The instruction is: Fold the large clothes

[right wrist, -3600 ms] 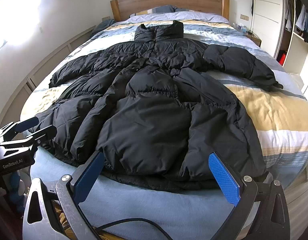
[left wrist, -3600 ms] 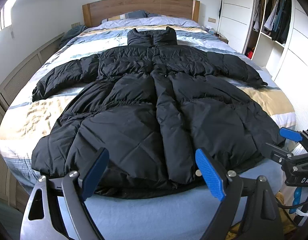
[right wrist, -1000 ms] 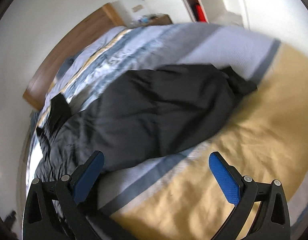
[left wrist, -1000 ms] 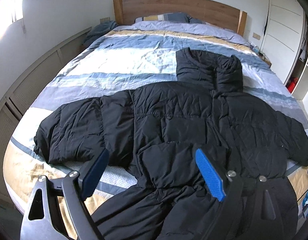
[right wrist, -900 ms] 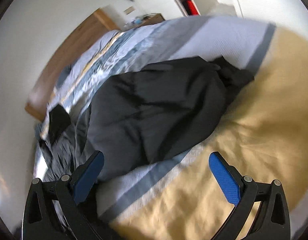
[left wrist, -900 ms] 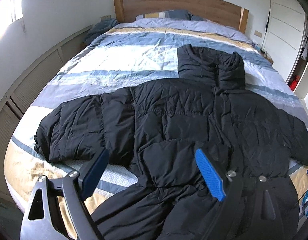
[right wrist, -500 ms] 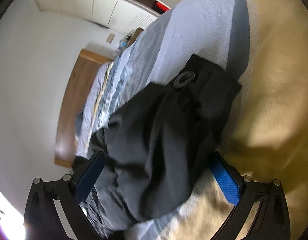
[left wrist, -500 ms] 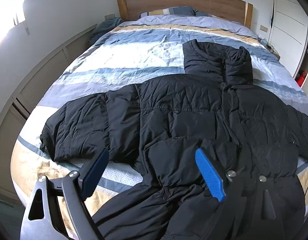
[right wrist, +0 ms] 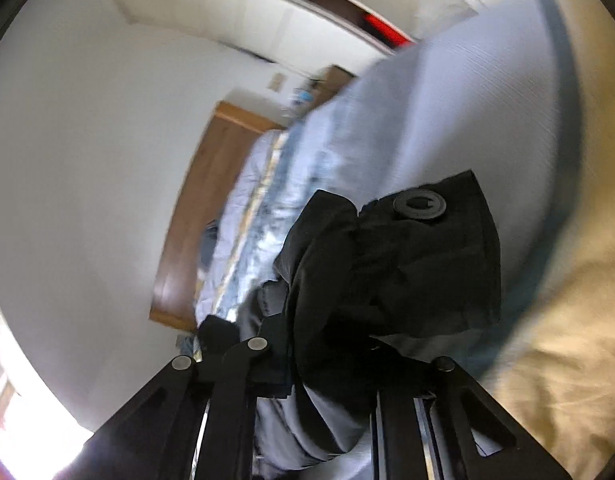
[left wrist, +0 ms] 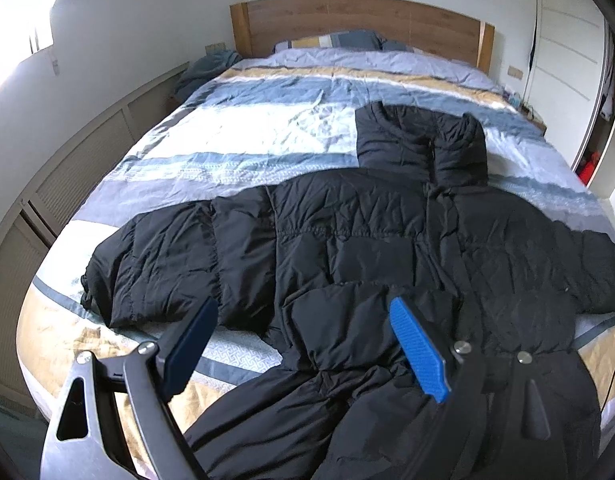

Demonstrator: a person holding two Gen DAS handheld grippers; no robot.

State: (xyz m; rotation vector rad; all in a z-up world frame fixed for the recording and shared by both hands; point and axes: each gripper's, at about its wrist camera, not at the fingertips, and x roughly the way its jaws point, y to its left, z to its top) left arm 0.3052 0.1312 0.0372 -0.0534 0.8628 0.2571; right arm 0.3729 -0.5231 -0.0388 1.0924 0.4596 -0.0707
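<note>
The right gripper's (right wrist: 327,360) fingers are pinched on the cuff (right wrist: 419,264) of the black puffer coat's sleeve, its snap button (right wrist: 419,202) showing at 12 o'clock. The left gripper's (left wrist: 303,344) blue-padded fingers (left wrist: 419,348) are spread wide, hovering empty above the black puffer coat (left wrist: 367,248). It lies flat on the striped bed (left wrist: 247,136), collar toward the wooden headboard (left wrist: 359,24) at 12 o'clock.

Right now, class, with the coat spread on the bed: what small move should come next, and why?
Probably lift the cuff and carry it across the coat's chest. The right tongs look shut on that sleeve end, while the left tongs hover open above the coat and the other sleeve lies flat.
</note>
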